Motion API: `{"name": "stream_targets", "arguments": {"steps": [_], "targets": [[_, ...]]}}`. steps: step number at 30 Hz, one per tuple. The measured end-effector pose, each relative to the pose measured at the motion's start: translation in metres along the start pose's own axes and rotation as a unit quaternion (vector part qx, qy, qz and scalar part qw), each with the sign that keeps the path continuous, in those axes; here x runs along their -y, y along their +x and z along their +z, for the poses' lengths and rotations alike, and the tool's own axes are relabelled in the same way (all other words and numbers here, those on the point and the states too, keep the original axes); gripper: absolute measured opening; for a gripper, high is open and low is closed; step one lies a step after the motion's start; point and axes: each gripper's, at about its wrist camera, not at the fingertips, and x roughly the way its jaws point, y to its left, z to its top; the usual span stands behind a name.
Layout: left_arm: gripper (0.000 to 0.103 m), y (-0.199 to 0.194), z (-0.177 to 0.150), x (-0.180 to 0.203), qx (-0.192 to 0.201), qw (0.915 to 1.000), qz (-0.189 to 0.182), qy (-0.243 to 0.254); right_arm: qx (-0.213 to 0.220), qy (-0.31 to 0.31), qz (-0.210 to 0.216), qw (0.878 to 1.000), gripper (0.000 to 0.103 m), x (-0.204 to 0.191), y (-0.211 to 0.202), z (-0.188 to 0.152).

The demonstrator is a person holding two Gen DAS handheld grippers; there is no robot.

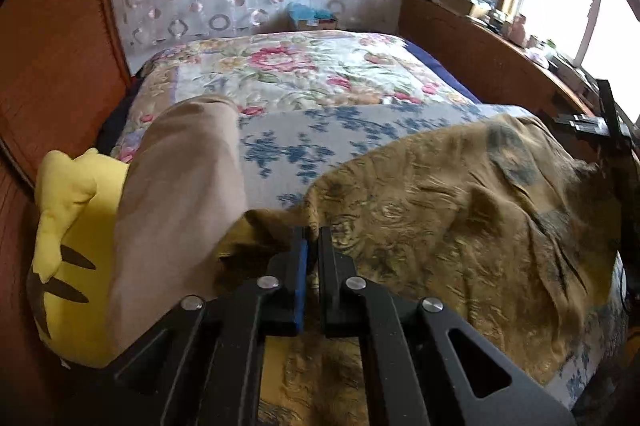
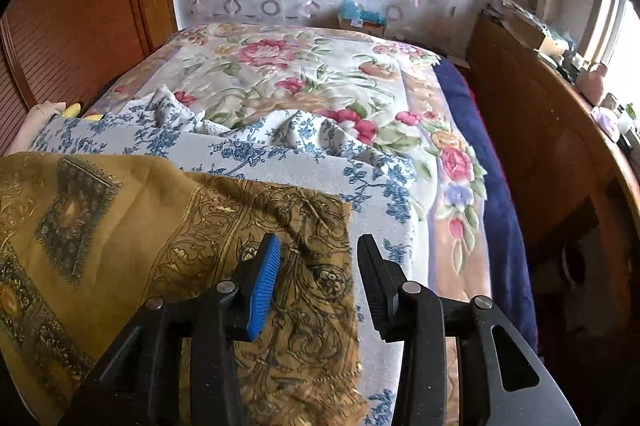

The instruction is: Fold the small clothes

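An ochre patterned cloth [image 1: 460, 210] with dark blue motifs lies spread over the near end of the bed. My left gripper [image 1: 314, 231] is shut on its left edge, and the fabric bunches at the fingertips. In the right wrist view the same ochre cloth [image 2: 120, 234] lies flat, its fringed right corner under my right gripper [image 2: 319, 238]. That gripper stands open above the corner, with its blue pad [image 2: 264, 278] off the fabric.
A white sheet with blue flowers [image 2: 248, 154] lies under the cloth, on a floral blanket [image 2: 304, 74]. A beige garment [image 1: 180, 194] and a yellow plush toy [image 1: 76, 226] sit at the left. A wooden headboard [image 2: 540, 154] with clutter runs along the right, and a wooden wardrobe [image 1: 60, 58] along the left.
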Motion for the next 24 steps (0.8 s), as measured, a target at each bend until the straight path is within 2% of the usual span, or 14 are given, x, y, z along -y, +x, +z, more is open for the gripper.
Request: {"name": "stream_targets", "arguments": {"steps": [5,7,13,16,17,20,24], "targets": [[0.003,-0.015,-0.013,0.02,0.008,0.9983,-0.056,-0.008,0.029,-0.006,0.01,0.999,0.042,-0.014,-0.034,-0.005],[0.003,-0.018,-0.022,0.028,0.003,0.9978,-0.066,-0.01,0.038,-0.011,0.014,0.999,0.042,-0.019,-0.036,-0.006],[0.004,-0.008,-0.039,0.037,-0.017,0.9991,-0.039,-0.001,0.035,-0.037,0.052,0.997,0.042,-0.049,-0.035,-0.011],[0.014,-0.013,-0.039,0.029,-0.007,0.9989,-0.043,-0.014,0.025,-0.059,0.068,0.996,0.042,-0.067,-0.024,-0.014],[0.024,-0.017,-0.039,0.028,0.0,0.9992,-0.038,-0.014,0.021,-0.065,0.07,0.995,0.042,-0.071,-0.021,-0.017],[0.04,-0.029,-0.038,0.019,0.019,0.9988,-0.039,-0.023,0.005,-0.071,0.073,0.995,0.042,-0.074,-0.01,-0.027],[0.041,-0.043,-0.035,0.004,0.044,0.9979,-0.024,-0.041,-0.008,-0.067,0.073,0.995,0.042,-0.069,0.001,-0.036]]}}
